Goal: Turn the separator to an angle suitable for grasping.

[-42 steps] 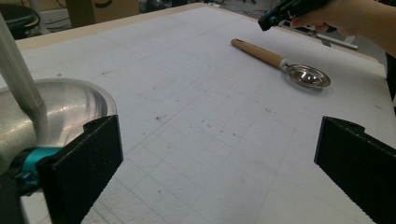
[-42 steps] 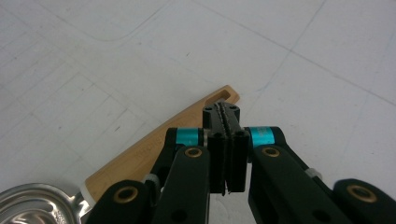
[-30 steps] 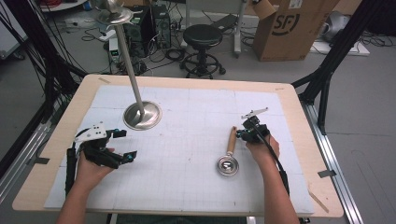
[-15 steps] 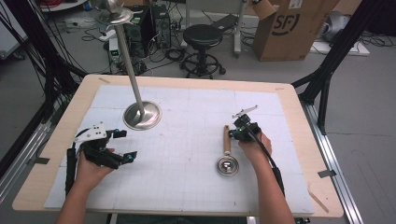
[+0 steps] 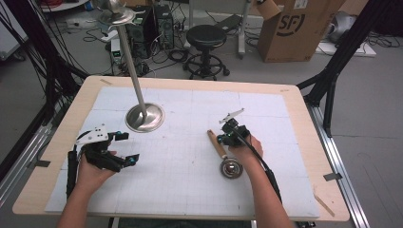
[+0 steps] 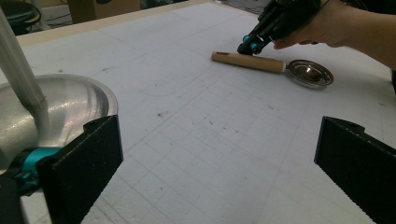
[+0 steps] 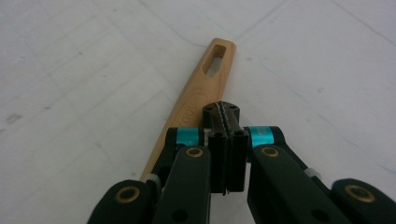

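Note:
A spoon (image 5: 219, 148) with a wooden handle and a round metal bowl lies on the white gridded mat at the right of centre. My right gripper (image 5: 227, 135) is shut with nothing between its jaws. Its closed tips rest against the right side of the wooden handle (image 7: 205, 84), near the slotted end. From the left gripper view, the spoon (image 6: 247, 62) lies far off with the right gripper (image 6: 250, 45) on top of its handle. My left gripper (image 5: 129, 147) is held at the mat's left, wide open and empty (image 6: 219, 163).
A metal stand with a round base (image 5: 145, 117) and a tall thin pole rises at the mat's back left, close to the left gripper (image 6: 70, 102). The white mat (image 5: 190, 190) covers most of the wooden table. A stool and a cardboard box stand beyond the far edge.
My right gripper has moved left against the spoon's handle. The handle's end has swung left while the bowl stayed roughly in place. The left gripper has not moved.

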The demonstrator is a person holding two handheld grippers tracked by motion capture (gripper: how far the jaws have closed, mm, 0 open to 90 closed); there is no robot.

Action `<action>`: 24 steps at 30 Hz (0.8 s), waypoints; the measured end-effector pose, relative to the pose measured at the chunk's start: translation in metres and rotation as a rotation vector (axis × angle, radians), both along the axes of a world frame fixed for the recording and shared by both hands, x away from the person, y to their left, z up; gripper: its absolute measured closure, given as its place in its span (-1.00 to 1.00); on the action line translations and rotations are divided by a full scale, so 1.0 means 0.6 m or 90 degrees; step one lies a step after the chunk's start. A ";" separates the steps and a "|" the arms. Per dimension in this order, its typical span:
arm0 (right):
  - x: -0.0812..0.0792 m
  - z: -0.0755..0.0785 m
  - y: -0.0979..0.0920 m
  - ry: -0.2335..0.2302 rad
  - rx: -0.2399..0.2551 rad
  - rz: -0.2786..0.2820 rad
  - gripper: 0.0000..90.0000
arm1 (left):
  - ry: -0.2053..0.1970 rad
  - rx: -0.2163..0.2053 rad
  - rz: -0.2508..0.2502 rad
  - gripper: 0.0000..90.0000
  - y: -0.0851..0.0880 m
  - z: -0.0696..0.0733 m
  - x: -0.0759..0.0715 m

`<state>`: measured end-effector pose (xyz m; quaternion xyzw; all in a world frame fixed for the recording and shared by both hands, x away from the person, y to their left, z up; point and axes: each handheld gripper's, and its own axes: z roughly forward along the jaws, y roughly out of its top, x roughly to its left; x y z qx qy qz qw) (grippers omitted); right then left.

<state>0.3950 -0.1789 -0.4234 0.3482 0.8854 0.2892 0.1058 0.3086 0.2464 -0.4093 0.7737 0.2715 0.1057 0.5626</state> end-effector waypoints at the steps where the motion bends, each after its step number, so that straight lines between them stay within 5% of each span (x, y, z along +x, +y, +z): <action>1: -0.005 0.000 0.011 0.007 -0.001 0.014 1.00 | 0.001 0.001 0.002 -0.96 0.000 0.000 0.000; 14: -0.035 -0.001 0.062 0.025 0.011 0.105 1.00 | 0.001 0.004 0.001 -0.96 0.000 0.000 0.000; 19: -0.037 -0.003 0.064 0.030 0.005 0.107 1.00 | 0.000 0.005 -0.003 -0.96 -0.001 0.000 0.000; 22: -0.037 0.006 0.058 0.020 0.024 0.102 0.95 | 0.001 0.006 -0.002 -0.96 0.001 -0.001 0.001; 24: -0.039 0.020 0.044 0.010 0.065 0.098 0.85 | -0.001 0.004 -0.003 -0.96 0.002 0.000 0.000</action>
